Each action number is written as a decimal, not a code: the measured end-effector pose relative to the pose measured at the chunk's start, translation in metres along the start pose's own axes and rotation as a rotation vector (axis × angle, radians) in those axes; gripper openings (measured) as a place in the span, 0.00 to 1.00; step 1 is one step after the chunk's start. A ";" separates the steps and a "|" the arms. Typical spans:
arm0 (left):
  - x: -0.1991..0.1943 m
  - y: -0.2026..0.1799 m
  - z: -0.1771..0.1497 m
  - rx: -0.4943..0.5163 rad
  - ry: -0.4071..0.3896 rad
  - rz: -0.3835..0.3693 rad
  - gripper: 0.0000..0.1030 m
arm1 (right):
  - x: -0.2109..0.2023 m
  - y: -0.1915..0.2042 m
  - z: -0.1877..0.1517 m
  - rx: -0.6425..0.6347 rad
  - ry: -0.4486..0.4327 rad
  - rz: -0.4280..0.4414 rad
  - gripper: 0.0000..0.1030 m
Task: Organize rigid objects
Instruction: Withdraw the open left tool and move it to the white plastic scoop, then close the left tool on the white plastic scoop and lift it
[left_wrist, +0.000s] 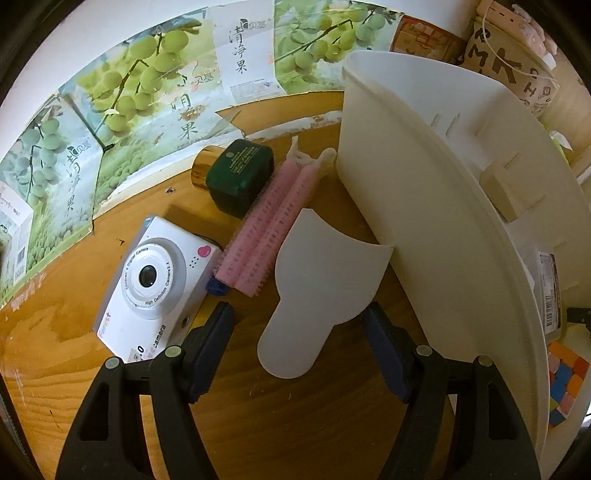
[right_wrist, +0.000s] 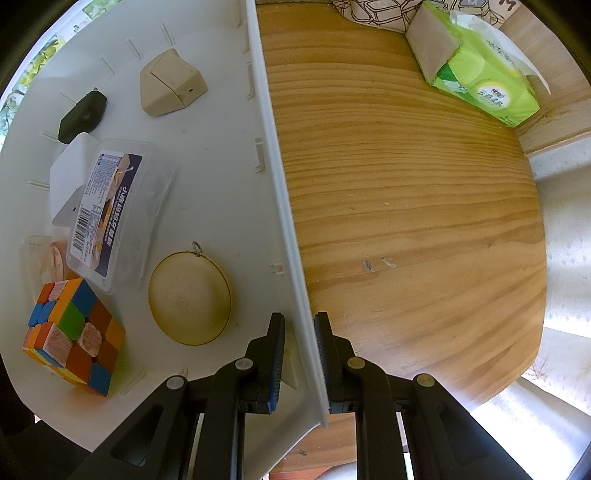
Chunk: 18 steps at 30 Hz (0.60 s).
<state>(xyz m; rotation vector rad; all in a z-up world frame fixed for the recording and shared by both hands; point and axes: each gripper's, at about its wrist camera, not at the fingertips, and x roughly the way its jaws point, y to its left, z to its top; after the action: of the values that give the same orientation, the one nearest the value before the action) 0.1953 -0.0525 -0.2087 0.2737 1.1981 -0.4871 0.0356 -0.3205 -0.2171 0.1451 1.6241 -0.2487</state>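
Observation:
My left gripper (left_wrist: 299, 317) is open above the wooden table, its fingers either side of a flat white paddle-shaped piece (left_wrist: 317, 291). Beyond lie a white toy camera (left_wrist: 155, 284), pink hair rollers (left_wrist: 269, 218) and a dark green box (left_wrist: 240, 173). The white bin (left_wrist: 424, 206) stands to the right. My right gripper (right_wrist: 300, 321) is shut on the bin's wall (right_wrist: 280, 206). Inside the bin lie a Rubik's cube (right_wrist: 74, 332), a round yellow disc (right_wrist: 190, 295), a clear labelled box (right_wrist: 114, 206), a beige block (right_wrist: 170, 85) and a black piece (right_wrist: 83, 116).
Cardboard boxes with grape prints (left_wrist: 122, 122) line the table's far side. A green tissue pack (right_wrist: 476, 66) lies on the table right of the bin. The table edge (right_wrist: 532, 332) curves at the right, with the floor beyond.

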 end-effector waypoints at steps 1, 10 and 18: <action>0.000 0.000 0.000 0.002 -0.003 -0.002 0.72 | 0.000 0.000 0.000 0.000 0.000 0.000 0.17; 0.004 -0.006 0.007 0.042 -0.021 -0.028 0.60 | -0.001 0.000 -0.001 0.004 -0.001 -0.001 0.17; -0.003 -0.007 0.003 0.046 -0.030 -0.049 0.43 | 0.000 0.000 -0.001 0.004 -0.001 -0.002 0.17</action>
<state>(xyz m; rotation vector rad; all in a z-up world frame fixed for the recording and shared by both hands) 0.1936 -0.0593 -0.2049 0.2764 1.1671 -0.5603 0.0346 -0.3198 -0.2169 0.1466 1.6227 -0.2533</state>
